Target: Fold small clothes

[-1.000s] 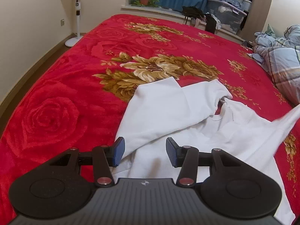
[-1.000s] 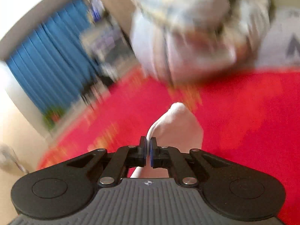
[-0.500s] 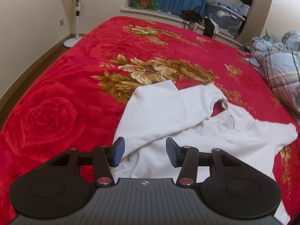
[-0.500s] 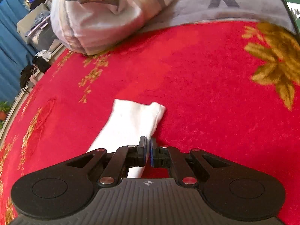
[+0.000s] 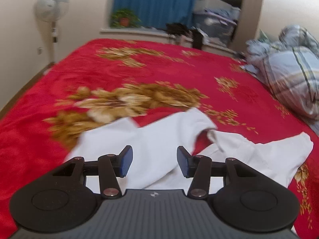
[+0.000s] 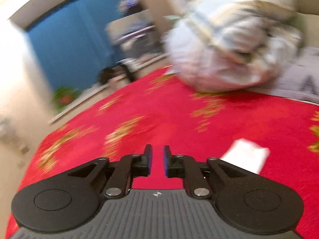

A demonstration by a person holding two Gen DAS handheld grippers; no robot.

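The white shirt (image 5: 159, 145) lies rumpled on the bed (image 5: 83, 75). The right gripper (image 6: 157, 160) has just been opening, empty, the sleeve (image 6: 247, 155) beside it; the left gripper (image 5: 154, 160) hangs half-open, empty. Next: grip an edge to fold.

A white T-shirt (image 5: 159, 139) lies rumpled and partly folded over itself on the red flowered bed (image 5: 139, 69), one sleeve stretched out to the right, neckline gaping.

I can read no words or numbers; only part of a dark letter-like mark shows on the grey cloth (image 6: 305, 79) at the bed's far right edge.
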